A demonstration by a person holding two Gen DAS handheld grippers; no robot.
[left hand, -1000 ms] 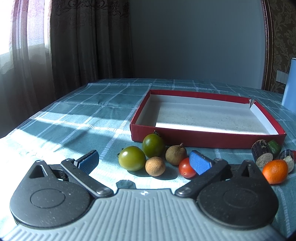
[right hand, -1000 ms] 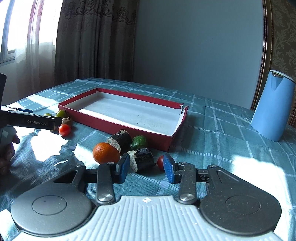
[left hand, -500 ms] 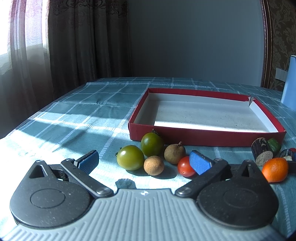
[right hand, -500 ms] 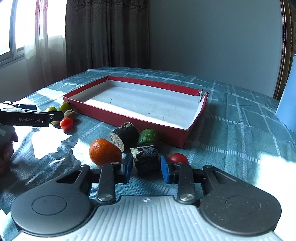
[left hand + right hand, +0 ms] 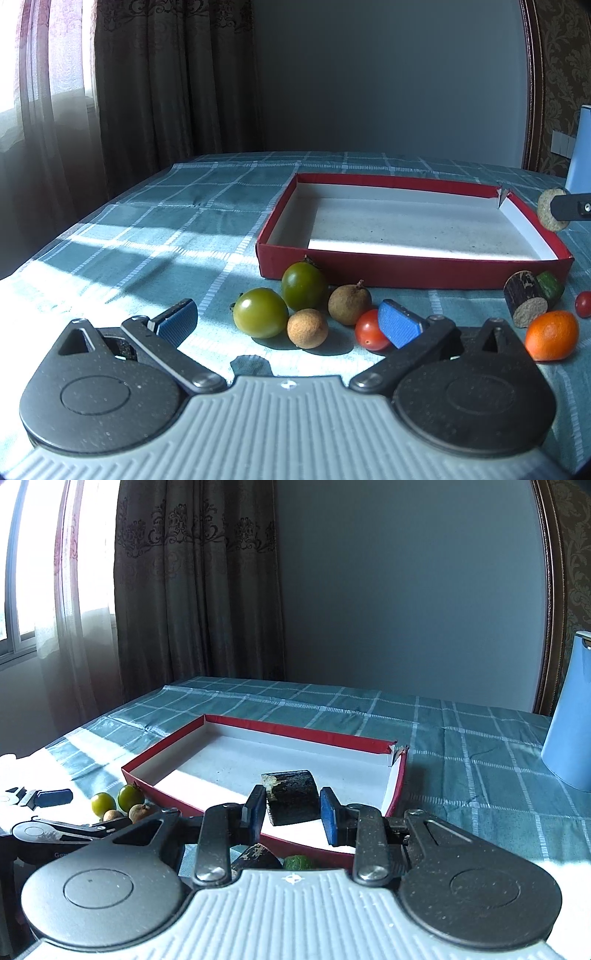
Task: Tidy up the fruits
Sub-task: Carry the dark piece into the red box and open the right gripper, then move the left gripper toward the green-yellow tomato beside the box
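My right gripper (image 5: pixel 293 812) is shut on a dark cut vegetable chunk (image 5: pixel 293 796) and holds it in the air over the near edge of the red tray (image 5: pixel 295 733); the chunk also shows at the right of the left wrist view (image 5: pixel 549 214). My left gripper (image 5: pixel 288 321) is open and low over the cloth. Between and ahead of its fingers lie two green tomatoes (image 5: pixel 261 312), two brown longans (image 5: pixel 307 328) and a red cherry tomato (image 5: pixel 370 329). The tray (image 5: pixel 410 267) holds nothing inside.
At the tray's front right corner lie another dark chunk (image 5: pixel 524 303), a green piece (image 5: pixel 550 288), an orange (image 5: pixel 551 335) and a second cherry tomato (image 5: pixel 583 304). A blue kettle (image 5: pixel 569 738) stands at the far right. Curtains hang behind the checked tablecloth (image 5: pixel 166 221).
My right gripper closed on the dark chunk, lifted it off the cloth and carried it up over the tray's near edge. My left gripper has hardly moved.
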